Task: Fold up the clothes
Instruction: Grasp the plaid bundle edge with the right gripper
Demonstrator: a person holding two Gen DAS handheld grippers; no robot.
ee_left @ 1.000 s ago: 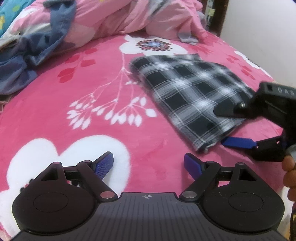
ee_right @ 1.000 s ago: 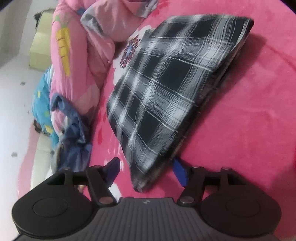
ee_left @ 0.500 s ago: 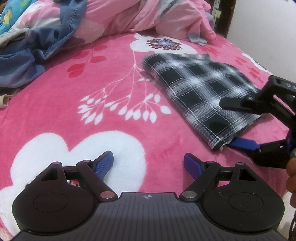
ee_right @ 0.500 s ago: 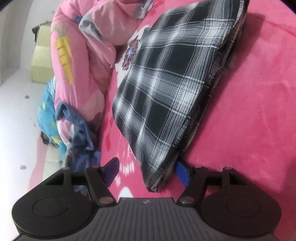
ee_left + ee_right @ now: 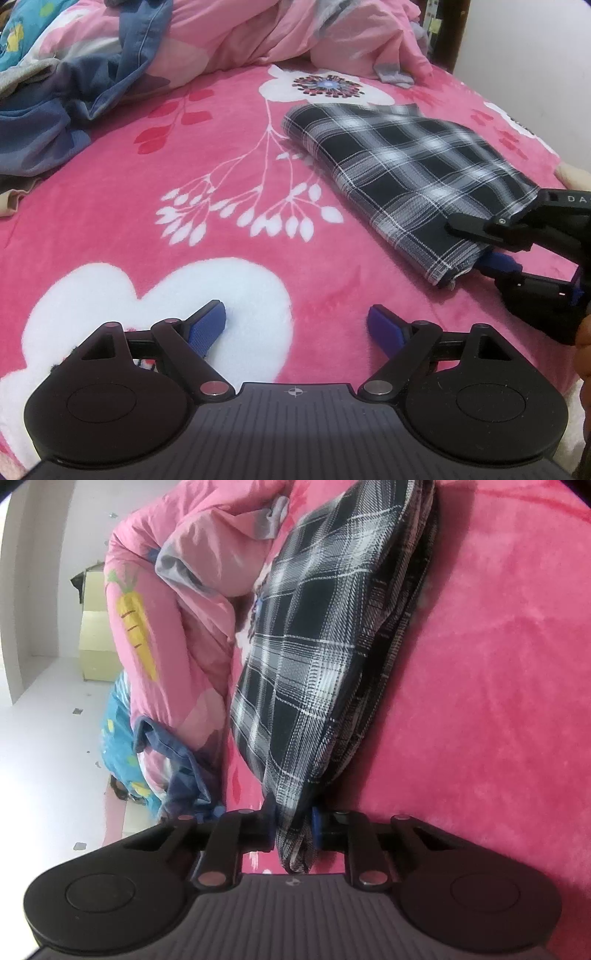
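On the bed, far left: a heap of pink quilt (image 5: 236,33) and blue clothes (image 5: 48,122) — I leave them alone.
Left gripper (image 5: 297,325): spread wide over the pink blanket (image 5: 207,140), holding nothing.
Plaid garment (image 5: 402,170): folded flat on the bed, right of centre.
Right gripper (image 5: 293,827): its jaws have just been closing, and now pinch the garment's near corner, all layers between the pads.
Handling: I judge it light, soft, limp — layers may slip apart, so I'd take the opposite corner with my free gripper.
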